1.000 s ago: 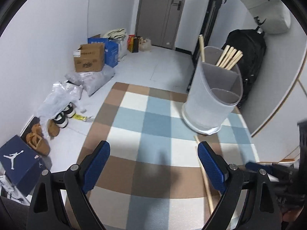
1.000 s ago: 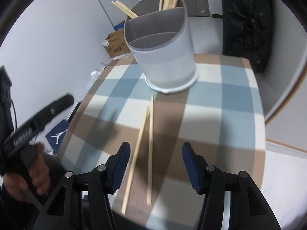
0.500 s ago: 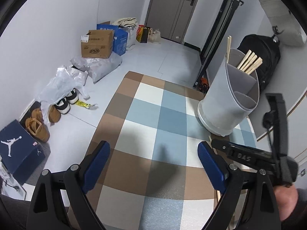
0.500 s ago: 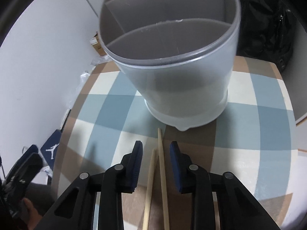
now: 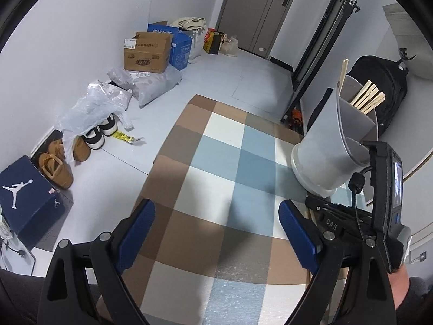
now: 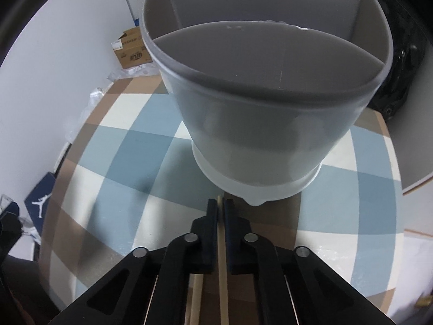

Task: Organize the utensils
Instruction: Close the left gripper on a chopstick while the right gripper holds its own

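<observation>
A grey divided utensil holder (image 6: 270, 124) stands on the checked tablecloth (image 6: 121, 168), filling the right wrist view. My right gripper (image 6: 220, 203) is shut on a wooden chopstick (image 6: 222, 265) lying just in front of the holder's base. A second chopstick (image 6: 195, 295) lies beside it, under the left finger. In the left wrist view the holder (image 5: 330, 146) stands at the right with several chopsticks (image 5: 368, 98) in its far compartment. My left gripper (image 5: 216, 233) hangs open over the cloth, nothing between its blue pads. The right gripper's body (image 5: 351, 222) shows at the right there.
The round table's edge (image 6: 397, 189) curves close on the right. Below, on the floor, lie cardboard boxes (image 5: 147, 52), plastic bags (image 5: 89, 105), shoes (image 5: 97, 135) and a blue shoe box (image 5: 24, 189). A black backpack (image 5: 389, 81) leans behind the holder.
My right gripper moved forward to the holder's base and its jaws closed from wide apart onto one chopstick. The left gripper shifted slightly, staying open; the right gripper came into its view.
</observation>
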### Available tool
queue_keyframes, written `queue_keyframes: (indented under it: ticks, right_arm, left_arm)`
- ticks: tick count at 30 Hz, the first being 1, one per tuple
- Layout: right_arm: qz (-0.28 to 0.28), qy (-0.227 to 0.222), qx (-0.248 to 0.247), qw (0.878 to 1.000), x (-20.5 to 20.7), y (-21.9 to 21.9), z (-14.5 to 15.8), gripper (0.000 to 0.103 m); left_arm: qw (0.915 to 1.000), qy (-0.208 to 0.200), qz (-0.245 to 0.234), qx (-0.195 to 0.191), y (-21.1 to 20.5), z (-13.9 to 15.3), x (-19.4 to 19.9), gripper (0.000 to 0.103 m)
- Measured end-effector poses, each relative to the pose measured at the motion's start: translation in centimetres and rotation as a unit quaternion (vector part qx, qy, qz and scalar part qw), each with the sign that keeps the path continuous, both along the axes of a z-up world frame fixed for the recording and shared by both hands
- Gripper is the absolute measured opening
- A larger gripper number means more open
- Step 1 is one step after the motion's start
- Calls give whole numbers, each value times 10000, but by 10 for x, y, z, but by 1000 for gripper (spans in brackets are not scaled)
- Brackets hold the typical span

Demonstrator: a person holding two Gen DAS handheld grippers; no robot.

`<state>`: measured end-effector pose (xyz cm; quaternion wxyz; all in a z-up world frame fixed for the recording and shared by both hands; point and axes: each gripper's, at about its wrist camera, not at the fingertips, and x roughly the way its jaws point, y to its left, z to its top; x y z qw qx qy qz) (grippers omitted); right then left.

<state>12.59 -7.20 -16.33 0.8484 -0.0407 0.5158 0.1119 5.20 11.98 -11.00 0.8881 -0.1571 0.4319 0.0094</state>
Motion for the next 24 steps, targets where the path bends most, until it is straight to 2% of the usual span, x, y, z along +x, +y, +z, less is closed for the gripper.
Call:
queue_keyframes:
  ticks: [4,10,15,24]
  right_arm:
    - [91,-15,-139,9999,-4,2,2,3]
    - [58,-109,28,9999,-5,-1,9,3]
    - [23,-380,338,9987,-17,-18,30,3]
    - [-155,-651,1108,9916,-36,-64,73,3]
  left_arm:
    - [9998,-114,-33,185,-2,4,-1,90]
    - [9987,-245,-158,423,-9,7,-3,90]
    - [9970,-326,-275,647,-17,8,-6,90]
    - [9943,-183,-423,959,-38,2,-9,90]
